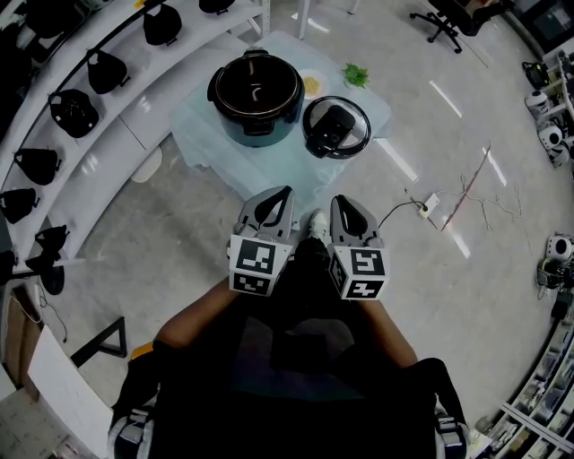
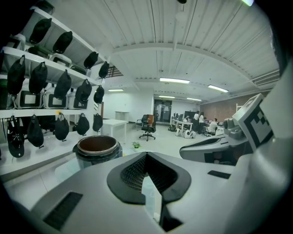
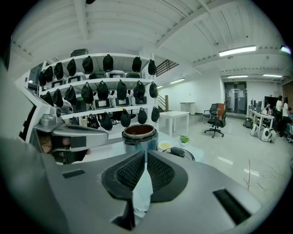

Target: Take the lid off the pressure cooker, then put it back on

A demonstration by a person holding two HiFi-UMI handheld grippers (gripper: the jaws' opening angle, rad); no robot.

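Observation:
The dark pressure cooker stands open on a pale blue cloth, its brown inner pot showing. Its black lid lies flat on the cloth just right of the pot. Both grippers hang close to my body, well short of the cloth. My left gripper is shut with nothing in it, and so is my right gripper. In the left gripper view the cooker sits ahead to the left of the jaws. In the right gripper view the cooker is straight ahead, with the lid beside it.
Curved white shelves with several black bags run along the left. A small green plant and a yellow dish sit on the cloth behind the lid. A socket with cables lies on the floor at right. An office chair stands far back.

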